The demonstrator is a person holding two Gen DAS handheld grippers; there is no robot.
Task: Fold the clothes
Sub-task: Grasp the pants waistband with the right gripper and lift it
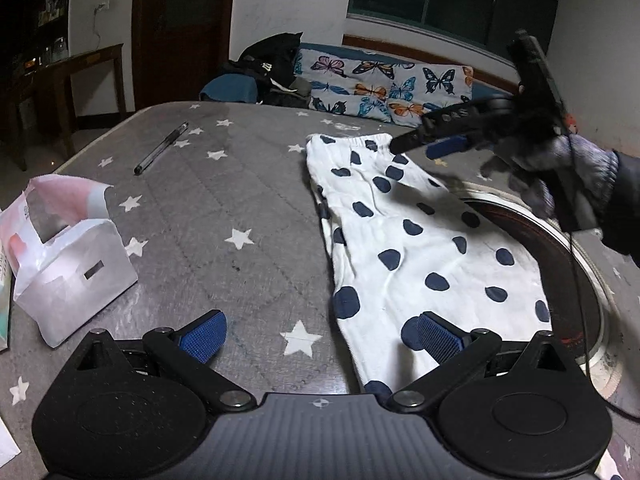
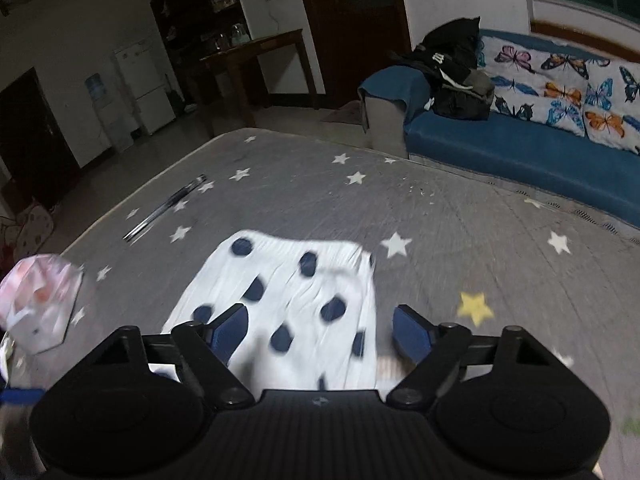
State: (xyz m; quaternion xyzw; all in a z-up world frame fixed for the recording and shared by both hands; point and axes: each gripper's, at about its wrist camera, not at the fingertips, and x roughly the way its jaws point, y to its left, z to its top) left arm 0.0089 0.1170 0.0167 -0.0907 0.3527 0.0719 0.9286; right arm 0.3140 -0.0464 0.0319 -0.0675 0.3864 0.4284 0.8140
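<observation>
I take the spotted garment (image 1: 408,240) as my landmark: it lies flat on the grey star-patterned table cover (image 1: 224,208), white with dark blue dots, its elastic waistband at the far end. Nearest to me, my left gripper (image 1: 320,338) hovers at the near edge of the garment with its fingers wide apart and nothing between them; the right pad (image 1: 438,336) is over the cloth, the left one over the bare cover. My right gripper (image 2: 316,332) is above the far part of the garment, fingers also apart and gripping nothing, and its view is blurred. I judge that I am between folds, reaching for new grip points. The next move needs both grippers to come down on the cloth edges and close there. To the left of the garment stands a white paper bag (image 1: 76,272); farther left and beyond lies a pen (image 1: 160,154). Behind the garment is the sofa (image 2: 520,148).
</observation>
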